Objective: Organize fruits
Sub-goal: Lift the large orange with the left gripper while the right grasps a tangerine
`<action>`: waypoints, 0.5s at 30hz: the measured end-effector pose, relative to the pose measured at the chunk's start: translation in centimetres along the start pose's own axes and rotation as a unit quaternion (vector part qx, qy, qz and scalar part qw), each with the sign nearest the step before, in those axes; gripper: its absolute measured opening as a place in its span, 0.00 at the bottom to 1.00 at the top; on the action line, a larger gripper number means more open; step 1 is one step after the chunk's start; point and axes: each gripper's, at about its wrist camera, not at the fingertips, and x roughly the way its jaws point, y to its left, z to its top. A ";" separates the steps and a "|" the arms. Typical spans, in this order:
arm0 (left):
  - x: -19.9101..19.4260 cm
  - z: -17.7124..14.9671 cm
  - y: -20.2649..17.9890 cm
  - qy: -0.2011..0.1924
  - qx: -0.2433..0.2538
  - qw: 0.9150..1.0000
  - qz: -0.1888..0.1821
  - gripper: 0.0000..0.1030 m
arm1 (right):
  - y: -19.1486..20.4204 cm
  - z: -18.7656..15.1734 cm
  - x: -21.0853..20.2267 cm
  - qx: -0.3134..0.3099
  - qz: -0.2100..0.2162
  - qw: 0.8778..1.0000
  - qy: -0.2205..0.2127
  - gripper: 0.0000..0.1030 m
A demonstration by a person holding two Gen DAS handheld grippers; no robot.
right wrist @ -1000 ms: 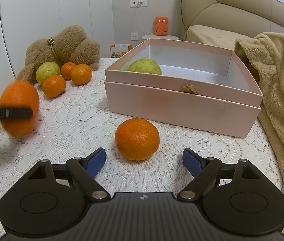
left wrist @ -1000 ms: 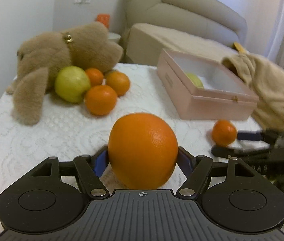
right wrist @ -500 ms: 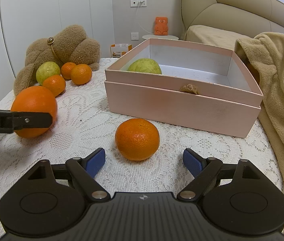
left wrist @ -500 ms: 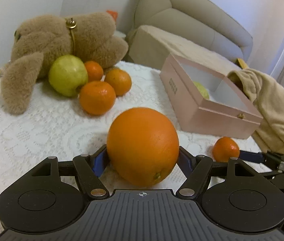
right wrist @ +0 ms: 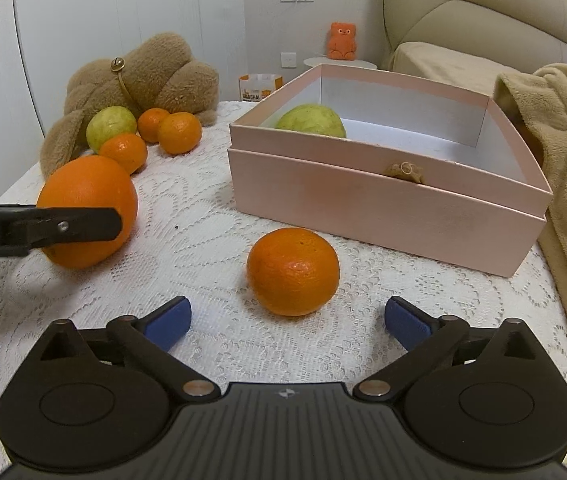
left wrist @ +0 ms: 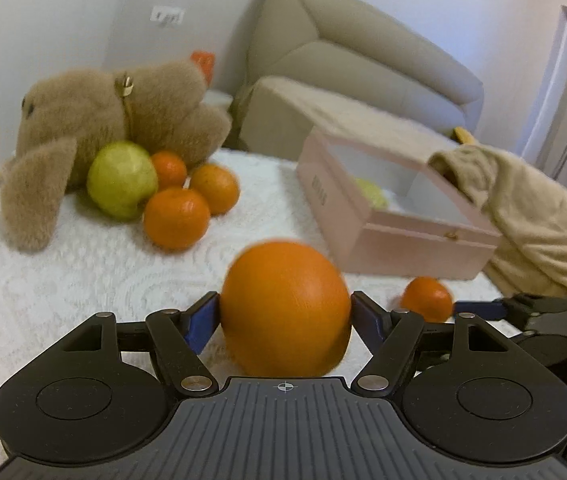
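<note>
Left wrist view shows the left gripper (left wrist: 285, 316) pinching the large orange (left wrist: 285, 308) at its widest girth just above the counter (left wrist: 83, 280), firm yet slick-skinned and fairly heavy, while the right gripper (right wrist: 287, 322) fingers are opening around the untouched mandarin (right wrist: 293, 272).

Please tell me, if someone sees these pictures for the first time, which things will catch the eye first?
First, the big orange, clamped in the left gripper low over the white lace cloth. Next, the pink box with one green fruit inside, and a smaller orange on the cloth before it. At the back, a brown plush toy lies behind a fruit pile.
</note>
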 end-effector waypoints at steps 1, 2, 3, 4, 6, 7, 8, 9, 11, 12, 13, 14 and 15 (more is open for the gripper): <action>-0.3 0.2 -0.2 -0.006 0.003 1.000 -0.001 0.73 | 0.0 0.0 0.0 0.000 0.000 1.000 0.000 1.00; -0.4 0.4 -0.4 -0.009 0.006 1.000 0.001 0.73 | 0.0 0.0 0.0 0.000 0.000 1.000 0.000 1.00; -0.4 0.6 -0.6 -0.007 0.010 1.000 0.007 0.74 | 0.0 0.0 0.0 0.000 0.000 1.000 0.000 1.00; -0.2 0.8 -0.7 -0.003 0.014 1.000 0.011 0.74 | 0.1 0.0 0.0 0.000 0.000 1.000 0.000 1.00; 0.1 0.9 -0.9 -0.003 0.018 1.000 0.013 0.75 | 0.0 0.0 0.0 -0.001 -0.001 1.000 0.000 1.00; 0.2 0.9 -1.0 0.000 0.016 1.000 0.012 0.75 | 0.0 0.0 0.0 0.000 -0.001 1.000 0.000 1.00; 0.5 1.0 -1.1 0.005 0.015 1.000 0.011 0.75 | 0.0 0.0 0.0 -0.001 -0.001 1.000 0.000 1.00; 0.6 1.0 -1.3 0.009 0.015 1.000 0.010 0.75 | 0.1 0.0 0.0 -0.001 -0.001 1.000 0.000 1.00; 1.1 1.0 -1.6 0.017 0.020 1.000 0.011 0.75 | 0.0 0.0 0.0 -0.001 0.000 1.000 0.000 1.00; 1.4 1.1 -1.9 0.021 0.024 0.999 0.012 0.75 | 0.1 0.0 0.0 -0.001 -0.001 1.000 0.000 1.00; 1.7 1.2 -2.2 0.025 0.029 0.999 0.014 0.75 | 0.1 0.0 0.0 -0.001 -0.001 1.000 0.000 1.00; 2.0 1.3 -2.4 0.027 0.033 0.999 0.016 0.75 | 0.1 0.0 0.0 -0.001 -0.001 1.000 0.000 1.00; 2.2 1.3 -2.6 0.029 0.036 0.999 0.018 0.74 | 0.1 0.0 0.0 -0.001 -0.001 1.000 0.000 1.00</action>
